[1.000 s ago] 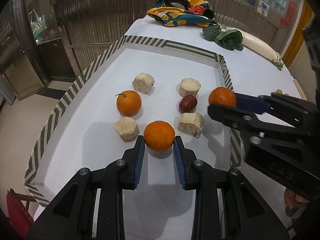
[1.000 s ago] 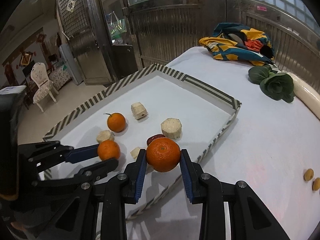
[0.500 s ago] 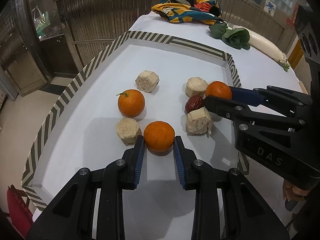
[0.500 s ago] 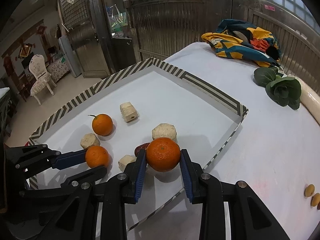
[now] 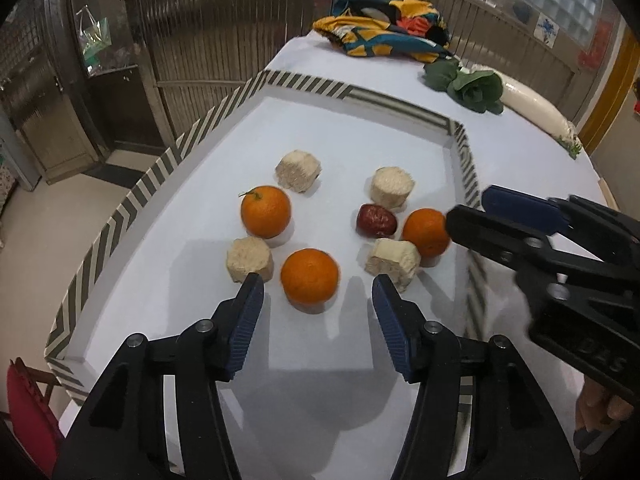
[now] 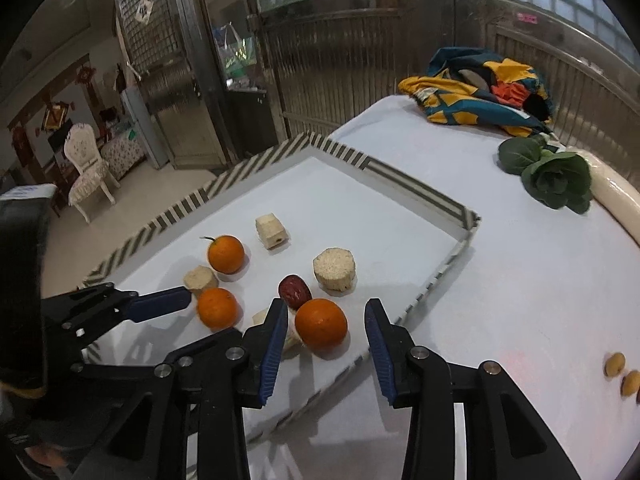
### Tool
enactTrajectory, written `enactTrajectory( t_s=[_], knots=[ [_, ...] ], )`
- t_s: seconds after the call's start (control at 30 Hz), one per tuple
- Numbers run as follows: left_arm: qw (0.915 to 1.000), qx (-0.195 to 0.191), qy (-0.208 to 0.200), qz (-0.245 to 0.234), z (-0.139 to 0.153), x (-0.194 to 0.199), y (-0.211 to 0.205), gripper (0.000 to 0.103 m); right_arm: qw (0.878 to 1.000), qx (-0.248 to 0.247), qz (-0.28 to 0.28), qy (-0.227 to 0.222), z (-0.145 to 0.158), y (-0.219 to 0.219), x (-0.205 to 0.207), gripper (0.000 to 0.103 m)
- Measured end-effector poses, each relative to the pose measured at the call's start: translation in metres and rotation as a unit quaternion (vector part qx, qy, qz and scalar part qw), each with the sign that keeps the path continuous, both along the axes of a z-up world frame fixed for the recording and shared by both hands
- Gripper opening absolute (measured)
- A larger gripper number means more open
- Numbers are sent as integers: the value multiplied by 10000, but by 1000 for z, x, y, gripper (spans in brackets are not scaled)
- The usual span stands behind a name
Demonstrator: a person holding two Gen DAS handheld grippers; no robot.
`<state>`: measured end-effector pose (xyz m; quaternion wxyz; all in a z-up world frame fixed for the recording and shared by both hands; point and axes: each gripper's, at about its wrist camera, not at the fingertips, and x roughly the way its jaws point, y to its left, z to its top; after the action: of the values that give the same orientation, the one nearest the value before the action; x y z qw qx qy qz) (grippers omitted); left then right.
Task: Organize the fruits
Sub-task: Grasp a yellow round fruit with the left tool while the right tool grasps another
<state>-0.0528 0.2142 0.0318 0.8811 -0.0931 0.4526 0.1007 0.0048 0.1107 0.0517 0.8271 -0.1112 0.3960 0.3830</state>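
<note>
A white tray with a striped rim [image 5: 132,204] [image 6: 404,178] holds three oranges, a red date [image 5: 376,221] [image 6: 295,291] and several pale cut chunks. My left gripper [image 5: 318,296] is open, with an orange [image 5: 310,278] [image 6: 217,307] resting on the tray between its fingertips. My right gripper [image 6: 326,322] is open around another orange [image 6: 321,323] [image 5: 426,231] that sits on the tray near the right rim. A third orange with a stem [image 5: 265,211] [image 6: 225,253] lies further left.
On the white table beyond the tray lie a colourful cloth [image 5: 384,34], a leafy green [image 5: 472,86] and a white radish [image 5: 532,106]. Two small yellow fruits [image 6: 622,372] lie on the table right of the tray. A metal gate stands behind the table.
Both grippers have opened and let go of their oranges, which now rest on the tray. The right gripper came down over the tray near the date before releasing.
</note>
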Motion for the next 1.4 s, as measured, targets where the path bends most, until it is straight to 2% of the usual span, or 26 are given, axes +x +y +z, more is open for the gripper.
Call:
enactTrajectory(
  t_s=[0.17, 0.33, 0.5, 0.53, 0.57, 0.7, 0.8, 1.07, 1.23, 1.3, 1.4],
  knots=[
    [9996, -21, -206, -207, 12, -6, -21, 57, 9995, 186, -242, -107, 16, -35, -13, 39],
    [9977, -177, -322, -573, 19, -8, -49, 57, 9977, 228, -621, -159, 19, -88, -20, 39],
    [9933, -289, -293, -1077, 20, -4, -89, 57, 9936, 100, -1117, -126, 10, -148, -19, 39],
    [9920, -293, -260, -1198, 19, -1, -100, 59, 9920, 59, -1254, -96, 7, -164, -19, 39],
    [9921, -182, -281, -1208, 20, -1, -107, 66, 9909, 37, -1343, -73, 4, -174, -18, 39],
    [9856, -259, -205, -1657, 17, 1, -139, 66, 9857, -6, -1683, 74, -9, -217, -17, 39],
    [9812, -65, -197, -1919, 13, 0, -164, 67, 9822, 13, -1871, 166, -18, -243, -17, 39],
    [9724, 215, 125, -2320, -12, 5, -199, 67, 9775, 54, -2084, 315, -34, -271, 1, 39],
    [9724, 110, 94, -2330, -14, 10, -195, 66, 9755, 59, -2175, 324, -36, -281, 16, 39],
    [9711, 56, 127, -2383, -17, 14, -195, 57, 9747, 60, -2213, 299, -36, -282, 26, 39],
    [9702, 102, 107, -2419, -18, 15, -196, 52, 9720, 92, -2332, 286, -37, -285, 46, 39]
  ],
)
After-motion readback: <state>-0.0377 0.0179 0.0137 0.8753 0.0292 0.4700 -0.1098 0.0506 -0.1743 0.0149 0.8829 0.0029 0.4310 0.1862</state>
